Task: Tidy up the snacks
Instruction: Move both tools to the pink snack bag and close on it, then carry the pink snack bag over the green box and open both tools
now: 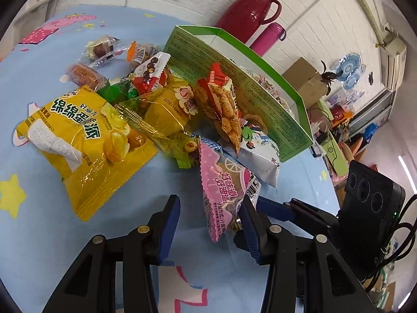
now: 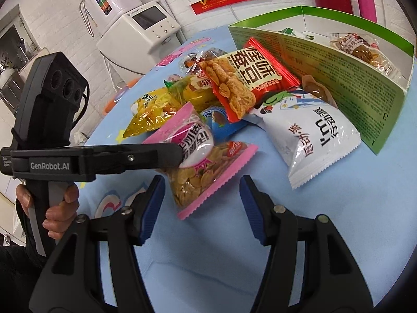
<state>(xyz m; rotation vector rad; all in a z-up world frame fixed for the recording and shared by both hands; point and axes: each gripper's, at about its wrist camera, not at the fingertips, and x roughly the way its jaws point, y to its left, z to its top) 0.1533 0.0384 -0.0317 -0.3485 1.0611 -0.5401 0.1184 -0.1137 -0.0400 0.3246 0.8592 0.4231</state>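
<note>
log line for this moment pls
left tongs: open, around pink snack packet | right tongs: open, empty | green box: few snacks inside

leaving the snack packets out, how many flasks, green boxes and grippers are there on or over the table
flasks: 2, dark red flask and pink flask
green box: 1
grippers: 2, left gripper and right gripper, both open
total: 5
</note>
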